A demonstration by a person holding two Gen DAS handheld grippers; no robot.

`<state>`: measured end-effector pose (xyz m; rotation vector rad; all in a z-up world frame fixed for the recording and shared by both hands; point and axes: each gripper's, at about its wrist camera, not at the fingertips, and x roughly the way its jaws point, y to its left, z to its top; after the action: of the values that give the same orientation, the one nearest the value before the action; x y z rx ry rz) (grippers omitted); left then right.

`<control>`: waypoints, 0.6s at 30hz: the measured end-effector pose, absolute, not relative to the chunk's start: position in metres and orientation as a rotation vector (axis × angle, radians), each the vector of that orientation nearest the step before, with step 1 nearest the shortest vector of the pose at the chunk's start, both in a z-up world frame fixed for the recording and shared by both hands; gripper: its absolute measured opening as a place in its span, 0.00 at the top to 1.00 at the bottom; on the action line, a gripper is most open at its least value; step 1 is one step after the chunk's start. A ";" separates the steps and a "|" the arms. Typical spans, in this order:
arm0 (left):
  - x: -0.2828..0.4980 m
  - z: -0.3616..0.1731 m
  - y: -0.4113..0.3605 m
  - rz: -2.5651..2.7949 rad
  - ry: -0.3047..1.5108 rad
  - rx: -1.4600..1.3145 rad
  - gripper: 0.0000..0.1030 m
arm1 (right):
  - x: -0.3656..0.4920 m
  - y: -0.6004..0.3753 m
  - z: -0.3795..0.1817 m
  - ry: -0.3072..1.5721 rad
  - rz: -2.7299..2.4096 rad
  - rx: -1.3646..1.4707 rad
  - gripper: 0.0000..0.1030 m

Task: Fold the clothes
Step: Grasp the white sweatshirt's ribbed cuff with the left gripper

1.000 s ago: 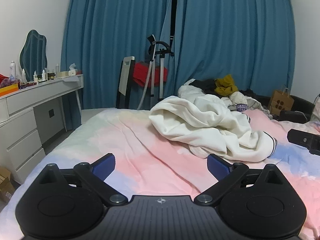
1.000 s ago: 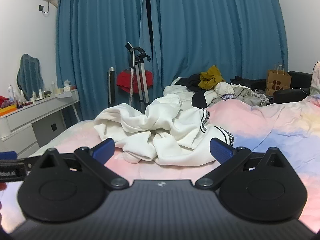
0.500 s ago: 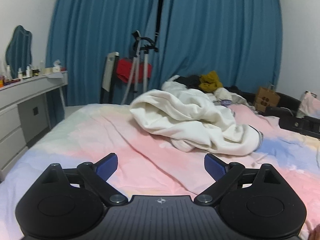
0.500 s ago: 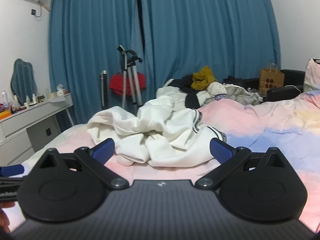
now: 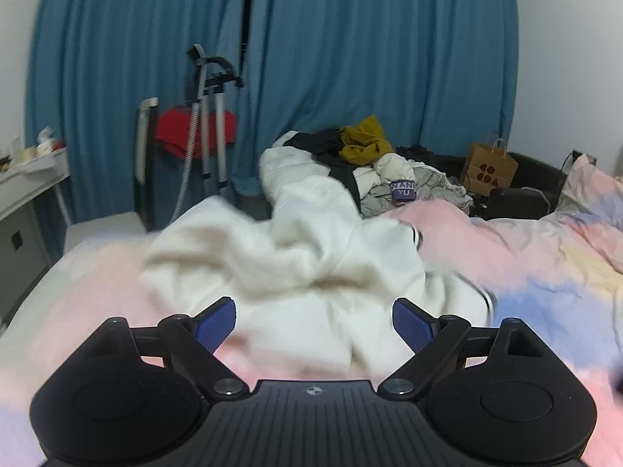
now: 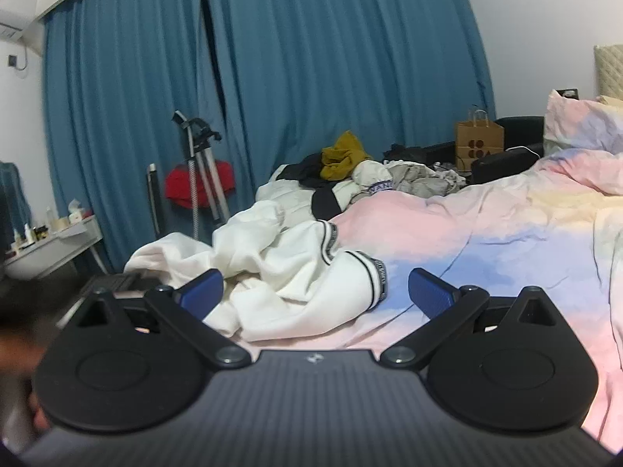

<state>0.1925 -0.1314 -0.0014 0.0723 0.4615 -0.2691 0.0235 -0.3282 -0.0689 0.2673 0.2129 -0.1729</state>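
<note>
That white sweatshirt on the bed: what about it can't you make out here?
- White sweatshirt, left wrist view: motion blur hides its folds.
- Its underside and sleeves, both views: buried in its own bunching.
- Trim lettering, right wrist view: too small to read.
- Near edge: hidden behind the left claw.

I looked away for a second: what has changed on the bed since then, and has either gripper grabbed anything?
The left gripper swung in toward the crumpled white sweatshirt, which now fills its view; its jaws have just been closing a little but grip nothing yet. The right gripper shifted slightly, open and empty. The sweatshirt, the clothes pile and the bedspread lie as before.
</note>
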 end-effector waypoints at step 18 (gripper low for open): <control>0.554 -0.036 -0.304 -0.051 0.701 0.141 0.22 | 0.111 -0.351 -0.141 0.380 -0.115 0.369 0.00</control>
<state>0.5542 -0.3041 -0.0357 0.1405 0.7014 -0.0506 0.1105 -0.3509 -0.1406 0.3687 0.3802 -0.1151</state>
